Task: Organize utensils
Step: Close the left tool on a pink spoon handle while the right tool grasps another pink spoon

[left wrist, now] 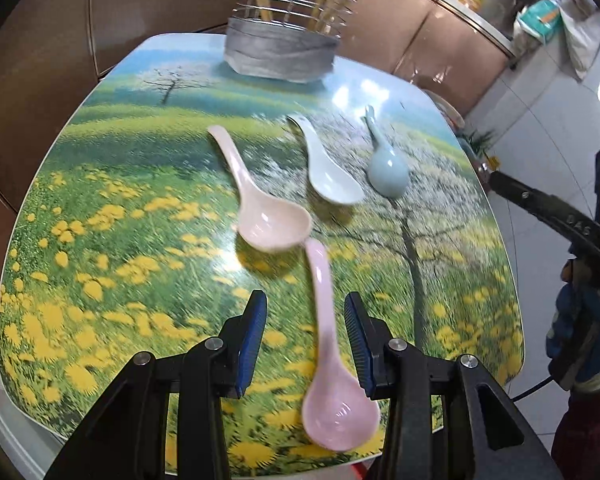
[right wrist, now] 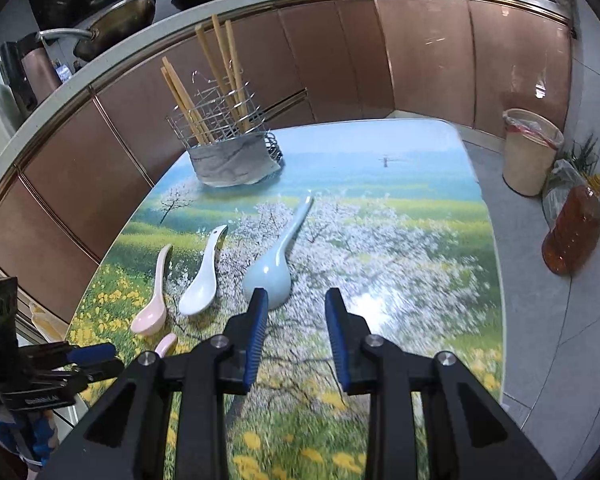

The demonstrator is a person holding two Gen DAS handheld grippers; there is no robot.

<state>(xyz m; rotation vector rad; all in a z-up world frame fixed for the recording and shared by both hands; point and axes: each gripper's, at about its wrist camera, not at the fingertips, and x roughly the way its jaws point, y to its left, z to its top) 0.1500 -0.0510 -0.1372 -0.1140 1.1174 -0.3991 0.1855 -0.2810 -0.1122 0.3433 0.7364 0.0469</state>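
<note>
Four spoons lie on the worktop (left wrist: pixel 100 184). Left tongs (left wrist: pixel 306 316) stand released around the pink spoon (left wrist: pixel 324 320); right tongs (right wrist: pixel 296 312) released, empty, beside the blue spoon (right wrist: pixel 270 272). Glazed, likely slippery, brittle: grip mid-handle.

our left gripper (left wrist: pixel 306 340) and right gripper (right wrist: pixel 296 336) show black linkages, silver screws, ribbed blue pads (right wrist: pixel 258 338).

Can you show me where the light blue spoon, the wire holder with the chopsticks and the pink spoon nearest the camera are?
Light blue spoon (right wrist: pixel 268 276), right wrist view, on its bowl.
Wire holder (right wrist: pixel 232 160), right wrist view, on its grey base.
Nearest pink spoon (left wrist: pixel 338 412), left wrist view, on its bowl.
</note>
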